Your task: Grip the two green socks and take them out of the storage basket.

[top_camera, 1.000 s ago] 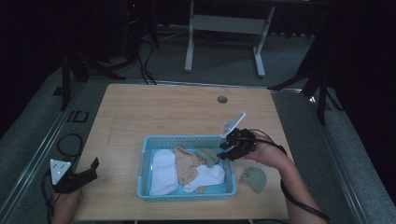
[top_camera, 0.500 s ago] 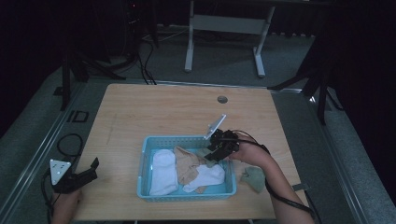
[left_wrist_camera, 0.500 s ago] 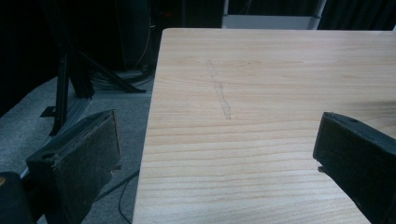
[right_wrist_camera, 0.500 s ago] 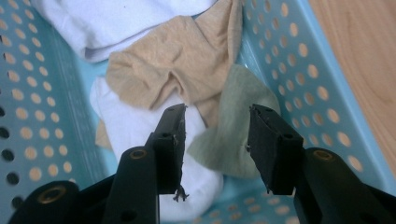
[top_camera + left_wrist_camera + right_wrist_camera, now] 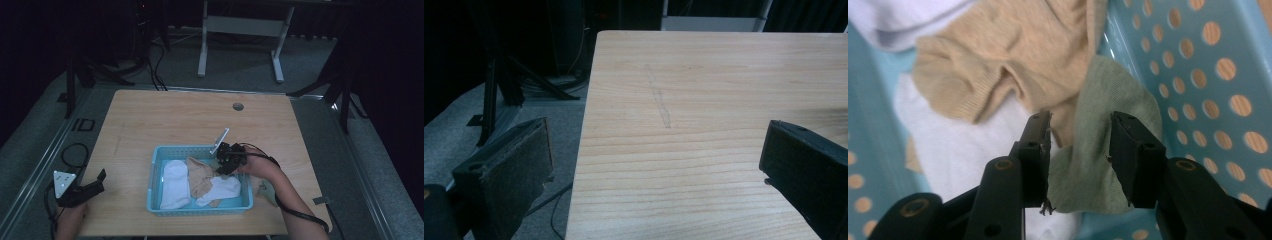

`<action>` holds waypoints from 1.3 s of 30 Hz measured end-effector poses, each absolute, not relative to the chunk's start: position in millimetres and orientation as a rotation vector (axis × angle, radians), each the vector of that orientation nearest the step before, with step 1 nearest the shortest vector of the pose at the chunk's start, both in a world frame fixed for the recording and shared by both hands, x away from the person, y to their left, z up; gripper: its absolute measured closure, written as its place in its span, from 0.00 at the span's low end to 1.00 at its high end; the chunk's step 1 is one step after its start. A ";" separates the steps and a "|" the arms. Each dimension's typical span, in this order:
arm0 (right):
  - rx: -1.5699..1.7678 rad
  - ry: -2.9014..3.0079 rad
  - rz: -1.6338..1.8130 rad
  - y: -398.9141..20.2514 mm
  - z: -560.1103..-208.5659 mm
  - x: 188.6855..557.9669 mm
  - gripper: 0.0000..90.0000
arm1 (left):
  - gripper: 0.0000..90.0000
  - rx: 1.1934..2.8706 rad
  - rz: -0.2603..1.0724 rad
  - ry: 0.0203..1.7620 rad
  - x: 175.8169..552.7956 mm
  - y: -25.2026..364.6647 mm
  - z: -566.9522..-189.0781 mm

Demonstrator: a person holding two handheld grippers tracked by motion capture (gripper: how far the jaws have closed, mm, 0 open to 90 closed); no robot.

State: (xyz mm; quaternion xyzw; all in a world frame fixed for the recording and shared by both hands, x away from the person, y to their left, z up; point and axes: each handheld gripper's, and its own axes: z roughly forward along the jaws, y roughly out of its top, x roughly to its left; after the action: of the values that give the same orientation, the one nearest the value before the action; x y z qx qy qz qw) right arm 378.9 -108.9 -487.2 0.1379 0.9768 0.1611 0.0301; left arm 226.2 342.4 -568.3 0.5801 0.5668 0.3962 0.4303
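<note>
A light blue perforated basket (image 5: 156, 170) sits on the wooden table (image 5: 175, 120) near its front. It holds a white sock (image 5: 175, 182), a tan sock (image 5: 200, 175), another white sock (image 5: 222, 189) and a green sock (image 5: 1098, 150). My right gripper (image 5: 226, 162) is down in the basket's right rear part. In the right gripper view the right gripper (image 5: 1081, 120) is open, its jaws straddling the green sock against the basket wall (image 5: 1208, 90). My left gripper (image 5: 85, 190) rests at the table's front left edge. In its own view the left gripper (image 5: 656, 132) is wide open over bare wood.
A second green sock (image 5: 267, 191) lies on the table just right of the basket, partly behind the right forearm. A round cable hole (image 5: 238, 106) is in the table's far side. A metal stand (image 5: 240, 25) and cables are on the floor beyond.
The right gripper has moved left from the basket's right rim and dipped into the basket over the green sock. The left gripper has stayed put.
</note>
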 end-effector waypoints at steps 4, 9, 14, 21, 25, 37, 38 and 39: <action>0.443 3.009 0.477 -108.1 -491.4 381.0 0.72 | 0.00 1.446 0.987 1.414 226.3 342.5 -568.3; 0.456 3.021 0.451 -108.2 -495.6 383.1 0.84 | 0.00 1.447 0.988 1.414 226.2 342.5 -568.3; 0.422 3.030 0.451 -108.8 -494.1 381.1 0.95 | 0.00 1.447 0.988 1.415 226.3 342.5 -568.3; 0.360 3.015 0.513 -115.2 -470.1 372.4 0.95 | 0.00 1.446 0.989 1.418 226.5 342.3 -568.3; 0.337 3.007 0.550 -117.0 -454.2 366.8 0.95 | 0.00 1.446 0.989 1.418 226.6 342.3 -568.3; 0.288 2.951 0.644 -127.1 -413.4 353.8 0.95 | 0.00 1.446 0.990 1.420 226.7 342.2 -568.3; 0.289 2.939 0.666 -132.4 -403.6 352.2 0.95 | 0.00 1.443 0.990 1.420 226.7 342.0 -568.3; 0.289 2.939 0.666 -132.4 -403.6 352.2 0.95 | 0.00 1.444 0.991 1.421 226.7 342.1 -568.3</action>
State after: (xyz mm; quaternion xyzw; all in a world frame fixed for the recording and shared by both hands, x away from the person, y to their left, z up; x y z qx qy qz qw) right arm 352.2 -132.4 -403.6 0.0953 0.9692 0.2195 0.0573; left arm 226.7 342.1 -568.3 0.5785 0.5691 0.3970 0.4288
